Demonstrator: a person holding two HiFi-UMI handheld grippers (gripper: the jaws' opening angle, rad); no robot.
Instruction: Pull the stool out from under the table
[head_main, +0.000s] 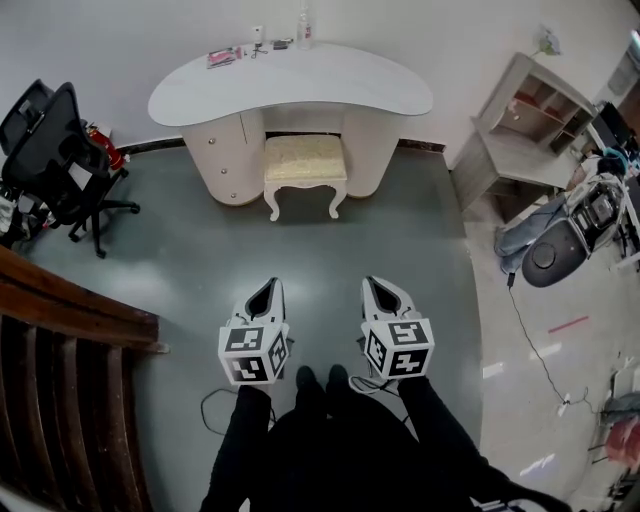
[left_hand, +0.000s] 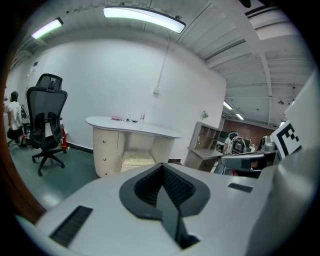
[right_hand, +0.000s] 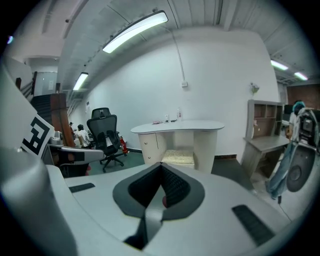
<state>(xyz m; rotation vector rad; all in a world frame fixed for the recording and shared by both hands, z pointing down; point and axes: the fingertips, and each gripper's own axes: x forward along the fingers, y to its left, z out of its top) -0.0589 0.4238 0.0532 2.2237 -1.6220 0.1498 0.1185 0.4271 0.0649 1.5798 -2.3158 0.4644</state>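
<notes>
The stool (head_main: 305, 160) is seen at 12 o'clock in the head view, tucked into the knee gap beneath the table (head_main: 290, 88), with its cushion and front legs showing just past the tabletop. The left gripper (head_main: 264, 295) and the right gripper (head_main: 386, 291) are held side by side over the grey floor (head_main: 200, 260), well apart from the stool and pointed toward it. Each pair of jaws is pressed fully together, and nothing is gripped between them. An office chair (head_main: 60, 150) is placed at 10 o'clock and a shelf unit (head_main: 530, 115) at 2 o'clock. A bottle (head_main: 303, 30) is stood at the table's far edge.
</notes>
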